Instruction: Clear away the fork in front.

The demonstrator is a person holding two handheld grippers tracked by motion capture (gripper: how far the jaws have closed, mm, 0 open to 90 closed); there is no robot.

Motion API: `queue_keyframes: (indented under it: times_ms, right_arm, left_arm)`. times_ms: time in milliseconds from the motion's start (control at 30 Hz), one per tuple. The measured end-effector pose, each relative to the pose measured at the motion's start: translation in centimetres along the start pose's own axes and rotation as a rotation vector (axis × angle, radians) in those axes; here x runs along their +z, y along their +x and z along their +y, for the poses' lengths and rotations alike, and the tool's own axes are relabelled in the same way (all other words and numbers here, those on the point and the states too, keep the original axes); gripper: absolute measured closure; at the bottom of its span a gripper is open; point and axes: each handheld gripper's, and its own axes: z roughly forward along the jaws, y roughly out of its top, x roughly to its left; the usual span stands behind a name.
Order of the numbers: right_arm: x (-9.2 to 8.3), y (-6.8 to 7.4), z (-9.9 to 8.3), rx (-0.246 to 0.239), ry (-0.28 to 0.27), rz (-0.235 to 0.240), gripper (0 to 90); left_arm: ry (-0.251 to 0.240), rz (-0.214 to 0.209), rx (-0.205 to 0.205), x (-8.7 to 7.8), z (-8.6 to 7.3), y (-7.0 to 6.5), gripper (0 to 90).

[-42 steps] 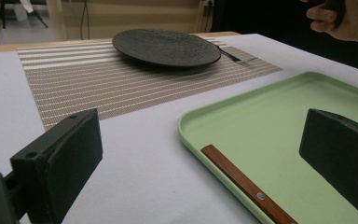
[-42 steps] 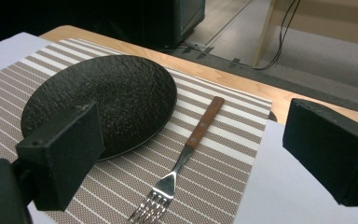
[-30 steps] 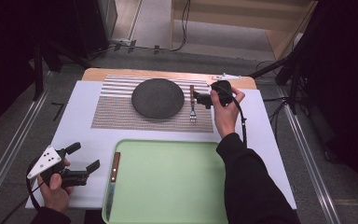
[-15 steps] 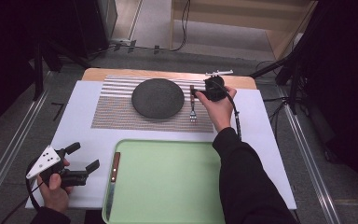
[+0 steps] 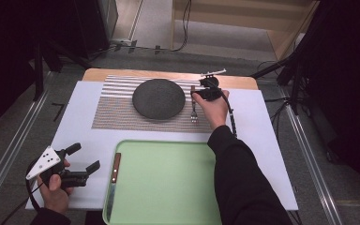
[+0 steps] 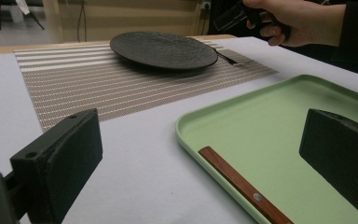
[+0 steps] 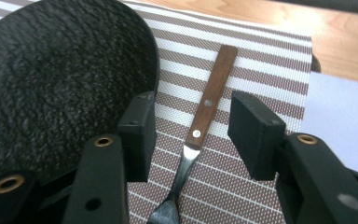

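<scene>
1. Fork [image 7: 200,135] with a wooden handle lay on the striped placemat [image 5: 117,105], just beside the right edge of the black plate [image 5: 159,98].
2. We saw the right gripper [image 7: 193,135] low over the fork, its jaws on both sides of the handle; they had just been closing, but the pads did not touch it yet.
3. We saw the left gripper [image 5: 84,159] near the left edge of the green tray [image 5: 168,187], its jaws spread with nothing between them.
4. We noticed a knife [image 5: 116,167] with a wooden handle lying in the tray by its left rim.
</scene>
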Motion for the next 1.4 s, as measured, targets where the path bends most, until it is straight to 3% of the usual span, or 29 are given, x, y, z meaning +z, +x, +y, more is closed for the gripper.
queue_keyframes:
  times_ms: [200,500,933,1300,1400]
  right_arm:
    - [0.9,0.2,0.2,0.009,0.039,0.005,56.5]
    - [2.2,0.4,0.3,0.044,0.105,-0.033,60.5]
    - [3.7,0.5,0.3,0.073,0.156,-0.034,65.4]
    - [4.6,0.6,0.1,0.081,0.196,-0.088,70.4]
    - [4.7,0.6,0.1,0.104,0.195,-0.092,71.9]
  left_arm:
    - [-0.002,-0.002,0.0,0.1,0.0,0.0,0.0]
    - [-0.002,-0.005,0.002,0.0,0.0,0.0,0.0]
    - [-0.003,-0.013,0.002,0.0,0.0,0.1,0.0]
    - [-0.006,-0.014,0.001,-0.1,0.0,0.0,0.0]
    - [-0.004,-0.014,0.003,-0.1,0.0,0.0,0.0]
